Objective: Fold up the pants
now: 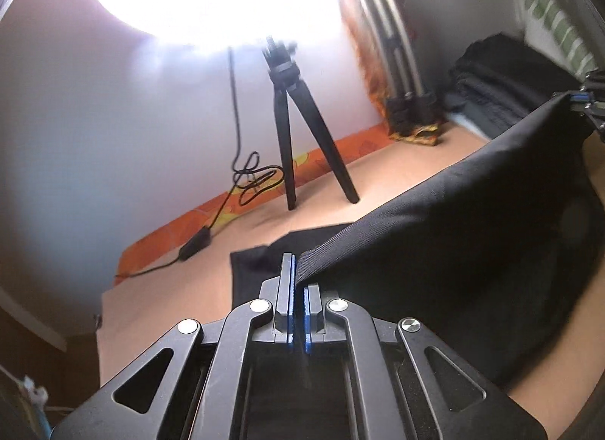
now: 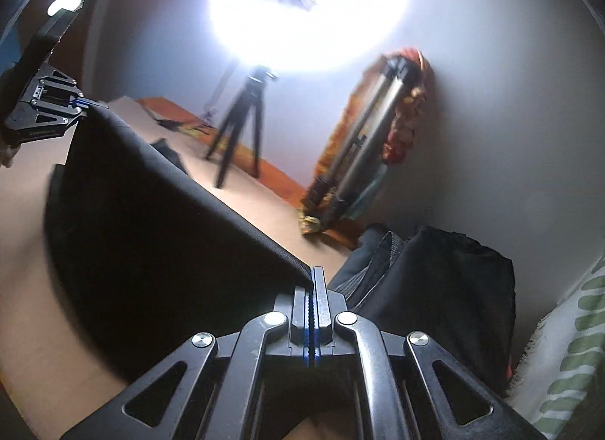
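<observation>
The black pants point(image 1: 446, 235) hang as a taut sheet between my two grippers, lifted above the tan table point(image 1: 181, 288). My left gripper point(image 1: 298, 285) is shut on one corner of the pants' edge. My right gripper point(image 2: 313, 285) is shut on the other corner of the pants point(image 2: 151, 220). Each gripper shows in the other's view: the right one at the far right of the left wrist view point(image 1: 580, 99), the left one at the upper left of the right wrist view point(image 2: 81, 102). The lower part of the pants still lies on the table point(image 1: 257, 262).
A ring light on a black tripod point(image 1: 287, 129) stands at the table's back edge with a coiled cable point(image 1: 253, 179). A folded silver tripod point(image 2: 355, 160) leans on the wall. A pile of dark clothes point(image 2: 446, 281) lies at the right, beside a green-patterned cloth point(image 2: 567, 349).
</observation>
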The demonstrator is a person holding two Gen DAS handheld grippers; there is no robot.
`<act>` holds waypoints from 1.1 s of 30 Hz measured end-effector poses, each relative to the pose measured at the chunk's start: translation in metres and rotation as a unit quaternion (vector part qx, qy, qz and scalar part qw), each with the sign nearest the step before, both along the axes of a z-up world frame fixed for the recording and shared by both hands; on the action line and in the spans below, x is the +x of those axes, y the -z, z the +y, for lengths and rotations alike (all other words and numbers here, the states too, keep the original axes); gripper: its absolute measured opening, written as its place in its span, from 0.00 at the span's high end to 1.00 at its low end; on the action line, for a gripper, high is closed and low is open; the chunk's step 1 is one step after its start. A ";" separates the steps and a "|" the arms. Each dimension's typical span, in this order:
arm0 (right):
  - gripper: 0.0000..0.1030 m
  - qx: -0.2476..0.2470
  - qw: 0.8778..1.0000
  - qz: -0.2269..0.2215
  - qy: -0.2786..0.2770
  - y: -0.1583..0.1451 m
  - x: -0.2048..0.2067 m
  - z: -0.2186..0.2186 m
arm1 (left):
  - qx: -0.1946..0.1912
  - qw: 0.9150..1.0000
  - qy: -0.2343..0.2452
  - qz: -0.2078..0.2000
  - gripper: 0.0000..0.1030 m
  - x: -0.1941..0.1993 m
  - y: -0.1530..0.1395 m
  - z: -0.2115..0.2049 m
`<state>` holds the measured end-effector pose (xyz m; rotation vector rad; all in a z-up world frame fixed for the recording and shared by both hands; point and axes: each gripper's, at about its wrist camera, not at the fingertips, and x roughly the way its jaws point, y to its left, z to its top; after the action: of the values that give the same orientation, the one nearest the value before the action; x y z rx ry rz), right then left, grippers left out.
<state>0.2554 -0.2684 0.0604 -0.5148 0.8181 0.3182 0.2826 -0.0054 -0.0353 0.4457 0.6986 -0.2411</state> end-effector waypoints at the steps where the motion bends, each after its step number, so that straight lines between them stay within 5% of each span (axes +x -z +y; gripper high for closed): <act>1: 1.00 -0.004 1.000 0.004 0.006 0.008 0.009 -0.001 | 0.005 1.000 0.001 0.005 0.98 0.013 0.007 -0.004; 12: 1.00 -0.073 0.997 0.019 0.014 0.063 0.062 0.006 | 0.021 0.998 -0.024 0.046 0.91 0.082 0.059 -0.008; 14: 1.00 -0.087 0.996 0.024 0.011 0.071 0.066 0.010 | 0.021 0.998 -0.032 0.047 0.68 0.087 0.060 -0.003; 17: 1.00 -0.104 0.994 0.032 0.012 0.081 0.071 0.013 | 0.015 0.998 -0.052 0.042 0.50 0.093 0.052 0.012; 24: 1.00 -0.119 0.991 0.051 0.021 0.090 0.079 0.014 | -0.003 0.992 -0.128 0.013 0.48 0.089 0.020 0.075; 30: 1.00 -0.124 0.990 0.060 0.023 0.095 0.082 0.015 | -0.022 0.989 -0.147 0.009 0.48 0.054 0.005 0.109; 33: 0.79 -0.113 0.991 0.061 0.033 0.091 0.085 0.013 | -0.051 0.988 -0.142 0.031 0.48 0.033 0.009 0.118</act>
<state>0.3408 -0.2556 -0.0308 -0.6831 0.9944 0.1984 0.3157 0.1129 -0.0439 0.2369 0.7980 -0.0215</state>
